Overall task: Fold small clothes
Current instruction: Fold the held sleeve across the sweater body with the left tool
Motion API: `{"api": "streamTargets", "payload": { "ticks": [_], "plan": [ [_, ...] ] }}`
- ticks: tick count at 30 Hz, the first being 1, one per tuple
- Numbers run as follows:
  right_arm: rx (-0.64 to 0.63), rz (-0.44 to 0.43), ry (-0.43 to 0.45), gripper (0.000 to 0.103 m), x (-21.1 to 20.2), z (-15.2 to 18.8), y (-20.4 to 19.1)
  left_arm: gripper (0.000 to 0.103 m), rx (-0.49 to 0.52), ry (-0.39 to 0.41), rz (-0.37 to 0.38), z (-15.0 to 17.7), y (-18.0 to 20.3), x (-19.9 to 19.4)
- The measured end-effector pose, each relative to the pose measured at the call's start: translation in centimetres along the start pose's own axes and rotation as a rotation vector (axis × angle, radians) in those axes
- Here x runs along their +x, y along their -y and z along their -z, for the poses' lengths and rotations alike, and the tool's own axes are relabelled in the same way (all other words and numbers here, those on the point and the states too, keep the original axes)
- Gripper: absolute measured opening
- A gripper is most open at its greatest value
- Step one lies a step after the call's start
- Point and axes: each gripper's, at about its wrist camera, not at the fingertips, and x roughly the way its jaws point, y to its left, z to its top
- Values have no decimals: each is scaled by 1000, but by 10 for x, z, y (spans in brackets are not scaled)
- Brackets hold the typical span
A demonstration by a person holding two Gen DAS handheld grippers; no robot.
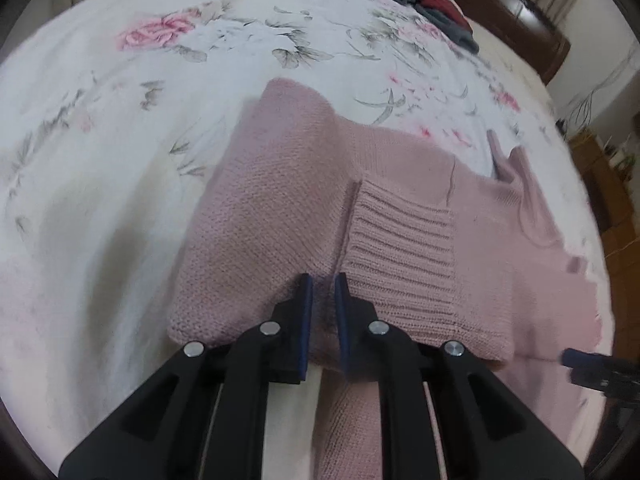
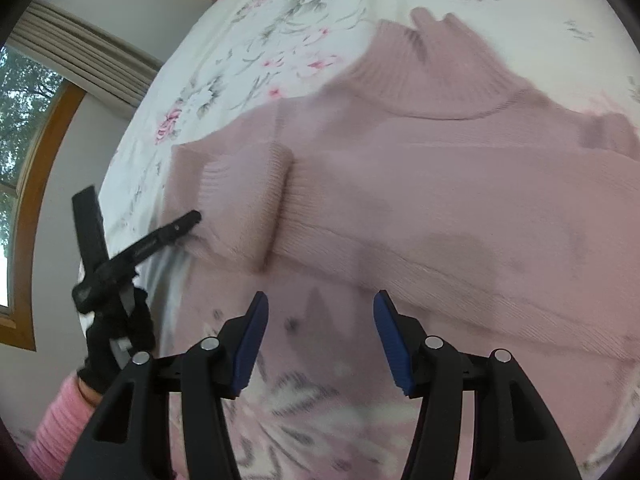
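Sweater [image 1: 400,208], pink knit, lies flat on the floral bedspread [image 1: 120,160], its ribbed cuff [image 1: 400,256] at 6 o'clock pinched by the left gripper [image 1: 321,280] to fold the sleeve inward, while the right gripper [image 2: 320,300] hovers spread and empty.

Legible text, labels, brands, numbers, signs: none. Sweater [image 1: 280,208] knit, bedsheet [image 1: 120,160] floral print and gripper bodies carry no readable marking in either view.
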Motion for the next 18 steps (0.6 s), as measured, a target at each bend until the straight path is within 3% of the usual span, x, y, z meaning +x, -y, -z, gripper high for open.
{"api": "streamTargets", "payload": {
  "ticks": [4,11,13,14,15,18],
  "plan": [
    [-16,-20,-20,56,21,-19,-21,11,-16,38,37,0,-1,-20],
    [30,-81,-85,58,70,-40,-40,23,32,108,-3,0,-7,-57],
    [59,-103,-117,49,85,-40,-39,25,45,107,-17,-2,-5,-58],
    [54,-103,-120,31,88,-40,-39,25,49,108,-15,-2,-4,-60],
    [36,-98,-111,22,87,-40,-40,25,50,108,-13,-1,-4,-61],
    [15,-123,-77,14,68,-38,-37,26,57,115,-11,-1,-1,-64]
  ]
}}
